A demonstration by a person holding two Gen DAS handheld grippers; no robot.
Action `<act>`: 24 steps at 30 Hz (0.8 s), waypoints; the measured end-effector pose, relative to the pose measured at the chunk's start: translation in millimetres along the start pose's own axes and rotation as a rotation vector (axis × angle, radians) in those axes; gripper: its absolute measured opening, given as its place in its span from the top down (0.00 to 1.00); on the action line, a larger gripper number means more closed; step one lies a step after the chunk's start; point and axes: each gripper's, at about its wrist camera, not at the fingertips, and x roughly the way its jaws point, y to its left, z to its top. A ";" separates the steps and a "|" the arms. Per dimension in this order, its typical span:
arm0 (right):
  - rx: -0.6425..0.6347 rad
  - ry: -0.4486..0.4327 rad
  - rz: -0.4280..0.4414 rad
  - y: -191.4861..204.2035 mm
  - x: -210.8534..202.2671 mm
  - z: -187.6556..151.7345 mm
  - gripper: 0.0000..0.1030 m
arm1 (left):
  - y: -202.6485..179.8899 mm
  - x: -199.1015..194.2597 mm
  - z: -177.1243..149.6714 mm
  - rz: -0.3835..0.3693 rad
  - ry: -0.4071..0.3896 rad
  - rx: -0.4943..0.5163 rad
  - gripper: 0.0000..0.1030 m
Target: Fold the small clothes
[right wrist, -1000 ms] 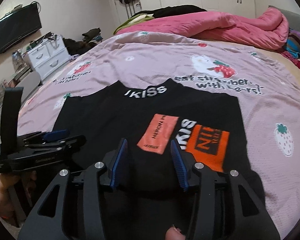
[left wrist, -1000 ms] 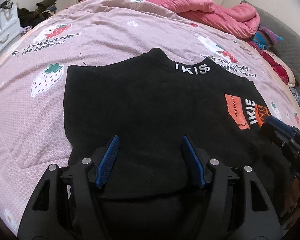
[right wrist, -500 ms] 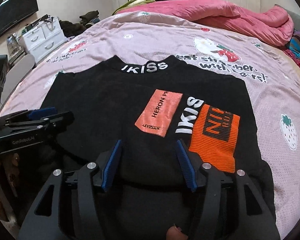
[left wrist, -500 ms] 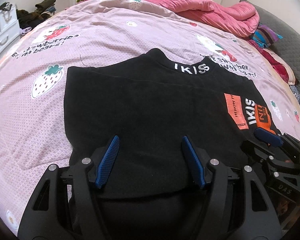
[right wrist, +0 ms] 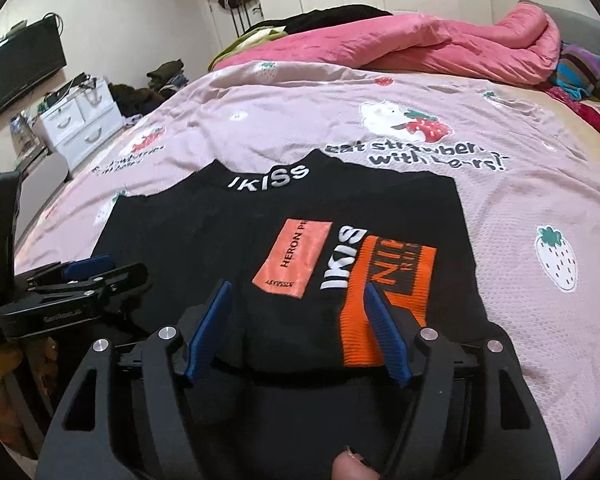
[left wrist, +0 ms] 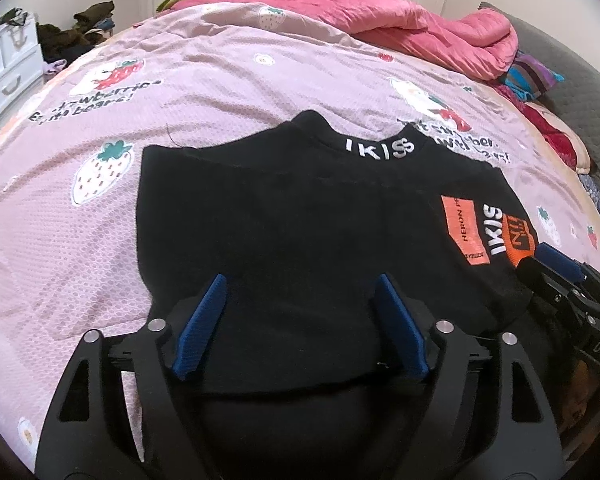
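Note:
A small black sweater (left wrist: 292, 216) with a white "IKISS" collar and orange patches lies flat on the pink strawberry bedspread (left wrist: 204, 80), sleeves folded in. It also shows in the right wrist view (right wrist: 220, 240), with the orange cuff (right wrist: 384, 288) on top. My left gripper (left wrist: 302, 286) is open, its blue fingers either side of the sweater's near hem on the left. My right gripper (right wrist: 298, 292) is open over the near hem on the right, by the orange cuff. Each gripper shows at the edge of the other's view.
A rumpled pink quilt (right wrist: 420, 44) lies at the far end of the bed. Colourful clothes (left wrist: 532, 76) are piled at the right edge. White drawers (right wrist: 80, 124) and a wall TV (right wrist: 20, 68) stand left of the bed.
The right gripper dipped low over the sweater, then rose and tilted back up. The left gripper stayed almost still. Both stayed open.

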 end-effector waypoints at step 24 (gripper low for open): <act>0.046 -0.101 -0.024 -8.4 -21.7 6.8 0.10 | 14.9 -38.9 7.8 0.075 -0.107 -0.050 0.09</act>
